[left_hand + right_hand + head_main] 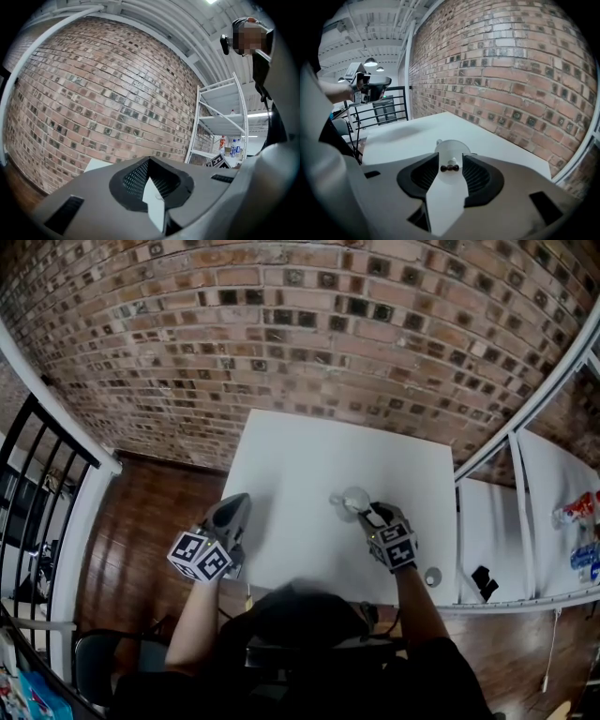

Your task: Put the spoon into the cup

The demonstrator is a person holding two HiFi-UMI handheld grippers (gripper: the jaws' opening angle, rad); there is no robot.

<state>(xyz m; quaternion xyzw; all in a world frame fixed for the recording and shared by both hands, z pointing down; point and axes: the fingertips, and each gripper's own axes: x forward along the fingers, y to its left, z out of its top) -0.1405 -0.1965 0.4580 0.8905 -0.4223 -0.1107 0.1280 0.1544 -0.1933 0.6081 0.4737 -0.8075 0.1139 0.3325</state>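
A pale translucent cup (354,501) stands right of the middle of the white table (300,465). My right gripper (375,513) sits just on its near side, tilted down toward it. In the right gripper view the cup (451,149) is straight ahead of the right gripper (451,164). The spoon (450,167) shows only as a white stub with a dark beaded end, leaning out of the cup between the jaws. The jaws stand apart and their pads do not press on it. My left gripper (236,505) hovers at the table's left edge, level. In its own view, the left gripper (149,176) is closed and empty.
A small round grey object (432,576) lies at the table's near right corner. White shelves (492,521) with a black item (484,579) and bottles (583,510) stand to the right. A brick wall (309,324) runs behind and a black railing (37,456) on the left.
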